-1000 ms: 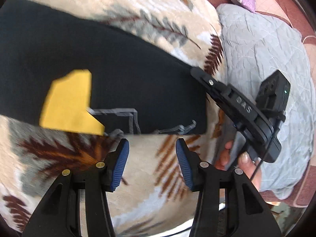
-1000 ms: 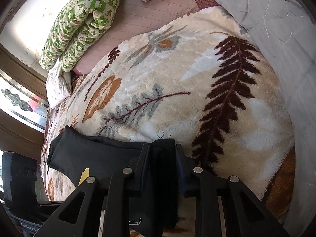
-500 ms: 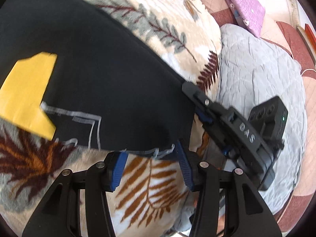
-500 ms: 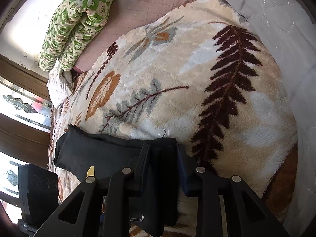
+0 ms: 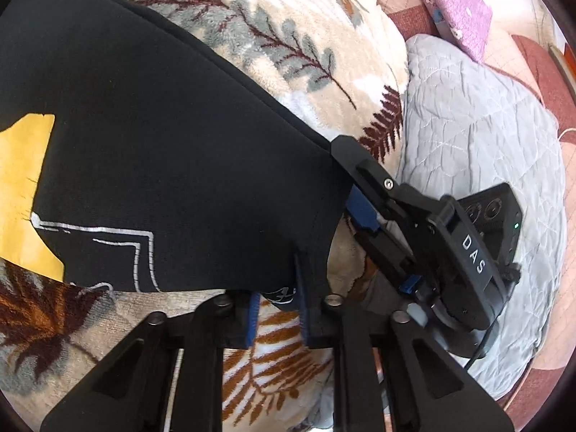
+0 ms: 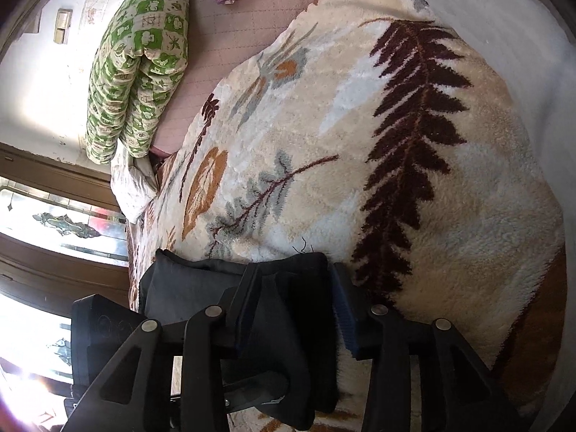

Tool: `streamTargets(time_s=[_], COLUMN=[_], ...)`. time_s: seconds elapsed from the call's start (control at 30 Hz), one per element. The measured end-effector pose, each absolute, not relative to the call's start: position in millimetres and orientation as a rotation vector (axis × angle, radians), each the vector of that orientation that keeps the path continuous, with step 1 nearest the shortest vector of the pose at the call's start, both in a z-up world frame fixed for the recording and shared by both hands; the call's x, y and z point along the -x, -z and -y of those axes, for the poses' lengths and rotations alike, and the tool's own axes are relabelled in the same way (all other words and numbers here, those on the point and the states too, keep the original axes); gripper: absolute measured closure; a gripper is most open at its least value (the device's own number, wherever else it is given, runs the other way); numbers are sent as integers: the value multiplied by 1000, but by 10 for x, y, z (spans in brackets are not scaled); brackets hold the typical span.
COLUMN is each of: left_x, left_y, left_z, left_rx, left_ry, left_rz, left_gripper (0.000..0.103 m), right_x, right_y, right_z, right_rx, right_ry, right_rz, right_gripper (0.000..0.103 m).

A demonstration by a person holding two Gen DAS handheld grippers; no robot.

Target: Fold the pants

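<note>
Where black cloth drapes over pads, exact contact hard to read. Left gripper [image 5: 277,309]: jaws just closed, narrow, pinching lower hem corner of pants [image 5: 172,165]. Right gripper [image 6: 291,306]: jaws just opening, moderately apart, pants fold between them; far pad seems clear of cloth, near pad hidden. Pants: black, yellow patch cut off at frame edge, lying on leaf-pattern blanket [image 6: 414,180]. Beyond: grey quilt [image 5: 478,136], green patterned bedding [image 6: 140,57].

Black pants [image 5: 172,165] on a leaf-patterned blanket [image 5: 288,28]
Laid flat, yellow patch and silver line print showing, hem corner bunched.
</note>
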State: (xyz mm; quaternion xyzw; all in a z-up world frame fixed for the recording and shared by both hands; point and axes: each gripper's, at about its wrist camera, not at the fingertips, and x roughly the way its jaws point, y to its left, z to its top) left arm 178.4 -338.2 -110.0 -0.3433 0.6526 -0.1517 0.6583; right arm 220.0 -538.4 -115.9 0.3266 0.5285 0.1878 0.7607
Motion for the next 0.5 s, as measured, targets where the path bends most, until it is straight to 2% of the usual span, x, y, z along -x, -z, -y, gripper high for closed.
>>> streamTargets(time_s=[0.07, 0.13, 0.2, 0.5], left_x=[-1818, -1845, -1844, -1810], left_y=[1115, 1110, 1066, 835], left_z=[3361, 3316, 3274, 2923], left_rx=[771, 783, 782, 837], left_ry=[359, 384, 411, 456], left_rz=[-1506, -1528, -1523, -1487], left_gripper=[96, 96, 97, 97], right_x=[-2219, -2219, -2199, -2038], right_y=[1153, 1115, 1047, 585], right_z=[5355, 5304, 5236, 5040], right_rx=[-696, -622, -538, -489], right_ry=[-396, -363, -341, -314], right_rz=[-1155, -1165, -1167, -1104], right_gripper=[63, 77, 81, 85])
